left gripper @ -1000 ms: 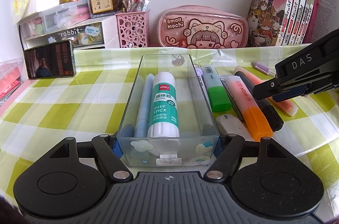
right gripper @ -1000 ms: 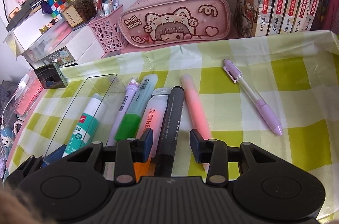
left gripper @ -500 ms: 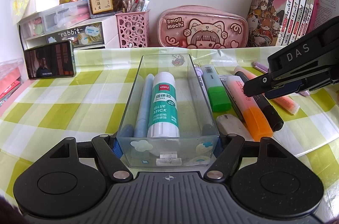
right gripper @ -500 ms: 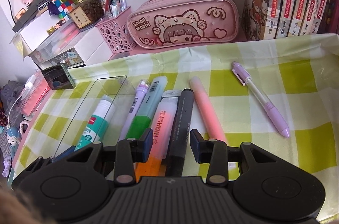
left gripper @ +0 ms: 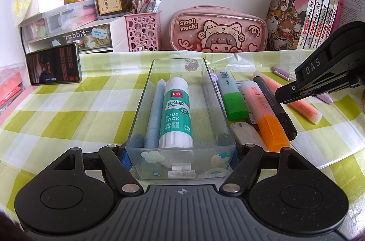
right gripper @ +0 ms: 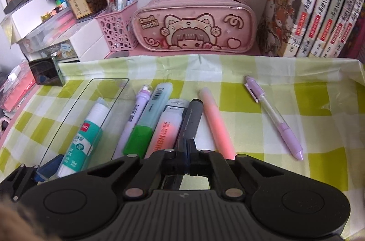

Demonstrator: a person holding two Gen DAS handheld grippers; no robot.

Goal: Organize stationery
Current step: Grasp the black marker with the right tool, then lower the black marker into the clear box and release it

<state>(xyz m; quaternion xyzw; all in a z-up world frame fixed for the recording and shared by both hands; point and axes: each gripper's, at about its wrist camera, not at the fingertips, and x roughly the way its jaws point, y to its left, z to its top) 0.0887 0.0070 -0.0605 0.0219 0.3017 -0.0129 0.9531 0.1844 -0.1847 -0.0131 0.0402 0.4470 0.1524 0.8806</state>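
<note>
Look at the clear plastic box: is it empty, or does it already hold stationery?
Partly filled. The clear box holds a glue stick and a blue pen lying flat; bare floor remains beside them.

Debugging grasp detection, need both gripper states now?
Left gripper: shut on the clear tray.
Right gripper: shut on the black marker.

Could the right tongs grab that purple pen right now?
Probably not yet: the right tongs are shut on the black marker. The purple pen itself lies uncovered.
</note>
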